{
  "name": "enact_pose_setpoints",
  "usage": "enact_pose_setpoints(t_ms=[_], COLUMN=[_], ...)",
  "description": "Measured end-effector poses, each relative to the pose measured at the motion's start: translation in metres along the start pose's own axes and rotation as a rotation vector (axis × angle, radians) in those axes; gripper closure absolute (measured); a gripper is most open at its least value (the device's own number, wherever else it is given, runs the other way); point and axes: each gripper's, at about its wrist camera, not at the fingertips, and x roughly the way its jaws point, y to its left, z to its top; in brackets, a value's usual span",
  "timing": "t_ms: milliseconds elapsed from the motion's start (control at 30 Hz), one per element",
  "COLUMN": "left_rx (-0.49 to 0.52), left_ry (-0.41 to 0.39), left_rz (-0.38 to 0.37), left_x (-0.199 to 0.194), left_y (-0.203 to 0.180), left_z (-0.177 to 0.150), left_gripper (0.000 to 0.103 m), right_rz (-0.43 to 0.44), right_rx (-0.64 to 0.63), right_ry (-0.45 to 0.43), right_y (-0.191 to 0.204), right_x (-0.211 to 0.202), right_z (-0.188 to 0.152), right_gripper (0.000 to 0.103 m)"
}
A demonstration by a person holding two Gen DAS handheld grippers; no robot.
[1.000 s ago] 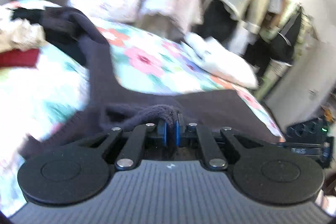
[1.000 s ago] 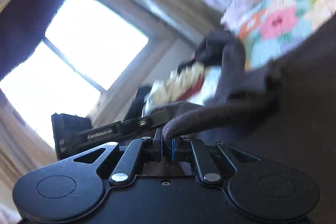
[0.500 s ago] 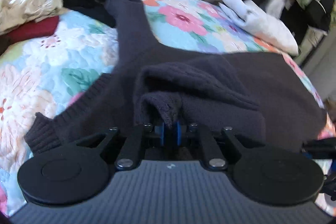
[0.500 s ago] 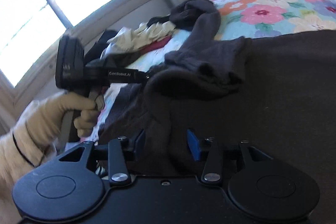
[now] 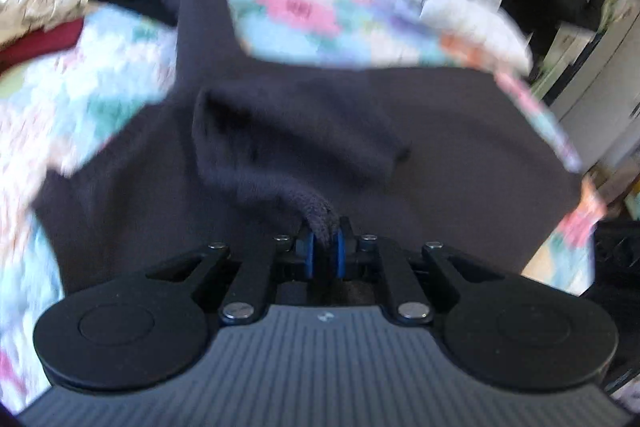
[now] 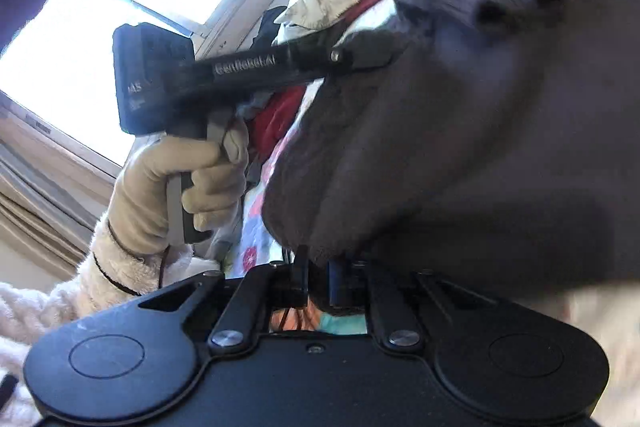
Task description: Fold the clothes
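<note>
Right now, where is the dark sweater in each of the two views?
Left wrist: the sweater fills the centre, spread on the floral quilt, a fold pinched in the left gripper.
Right wrist: the sweater fills the right half, its edge between the fingers of the right gripper.
Shared landmark: the red cloth, at the left edge and left of centre.

Fuzzy knit sweater; matt black plastic tool.

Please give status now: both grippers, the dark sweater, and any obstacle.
Left gripper shut on dark knitted sweater. Right gripper narrow around the sweater's hem, grip unclear. Sweater spread on floral bedspread. Nothing blocking.
</note>
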Motion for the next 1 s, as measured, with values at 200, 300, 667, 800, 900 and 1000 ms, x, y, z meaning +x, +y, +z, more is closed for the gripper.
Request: enact_pose_setpoints(t_ms=[200,300,667,800,900,1000], left_rx=[0.040,0.063,0.282,0.399,0.503,0.605], left_ry=[0.122,0.086,-0.051,-0.081,-0.109,-0.113], left_rz=[0.092,0.093,0.129,0.104,0.088,0.096], left_x=[0.019,-0.003,-0.079,-0.103,-0.113,-0.112], left_y=[-0.002,0.000,0.019,0.024,0.027,0.028], left_z=[-0.029,-0.027,0.003,0.030,0.053,0.071], left_gripper=[0.091,0.088,0.073,0.070,0.063,0.062], right_rz=[-0.150,-0.372,-0.704,-0.712,-0.671,-0.612], right_rx=[0.067,-0.085,-0.385,-0.256,-0.191,-0.087], right_ry=[0.060,0.056,0.095,-0.003,-0.163,-0.346], right_y=[-0.007,0.020,0.158,0.157,0.146,0.118], right_x=[0.000,0.001,-0.057,-0.076,-0.083,-0.076], right_z=[-0.028,-0.032,0.029,0.038,0.031,0.018], right_gripper=[0.091,0.088,0.054,0.053,0.053,0.052])
